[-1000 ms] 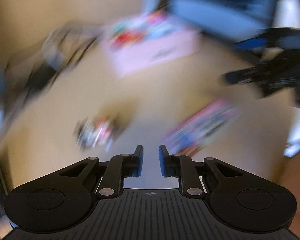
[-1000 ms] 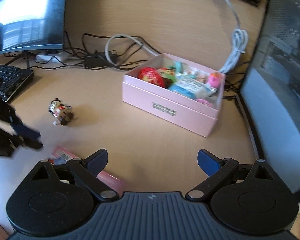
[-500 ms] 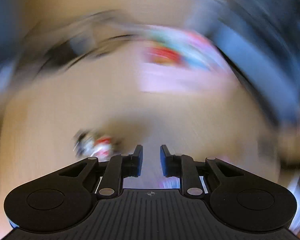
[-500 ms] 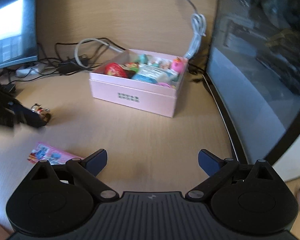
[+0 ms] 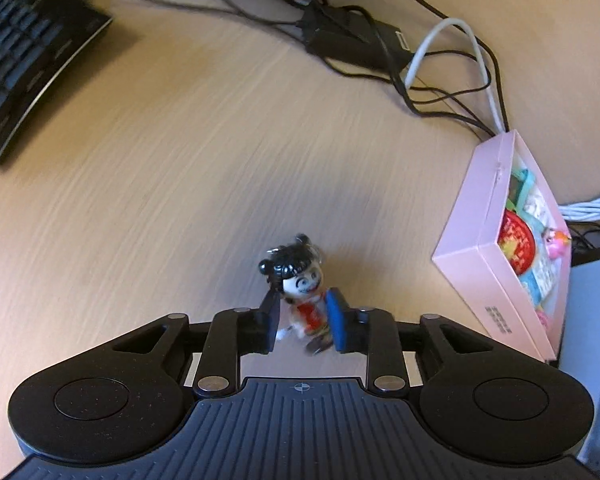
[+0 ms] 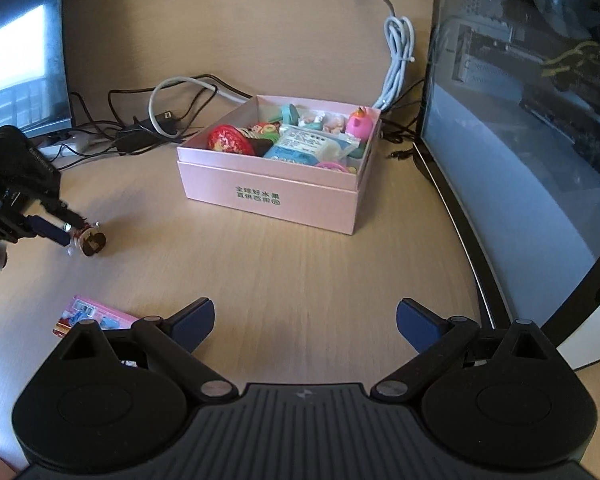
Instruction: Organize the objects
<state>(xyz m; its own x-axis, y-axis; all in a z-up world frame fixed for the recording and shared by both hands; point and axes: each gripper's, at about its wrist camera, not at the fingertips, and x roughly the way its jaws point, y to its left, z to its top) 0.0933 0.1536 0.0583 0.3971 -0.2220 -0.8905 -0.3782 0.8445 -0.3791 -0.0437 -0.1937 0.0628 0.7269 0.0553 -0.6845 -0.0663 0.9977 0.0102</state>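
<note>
Wooden worktop point(image 5: 180, 160): left claw point(image 5: 302, 322) jaws, just opening, flank the doll figure point(image 5: 300, 292), not pressing. Right claw point(image 6: 304, 326) spread wide, empty.

One pink box point(image 6: 276, 194), far centre. One toy figure point(image 5: 302, 292), left. One pink packet point(image 6: 88, 316), near left. Two grippers. One keyboard point(image 5: 24, 52), far left.

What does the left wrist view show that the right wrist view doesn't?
Only the left wrist view: the doll figure's face, its body between the left gripper pads, jaws just opening, and the keyboard. Only the right wrist view: the open right gripper, the pink packet and the glass-sided computer case. Both: the doll figure, the pink box and the desk.
</note>
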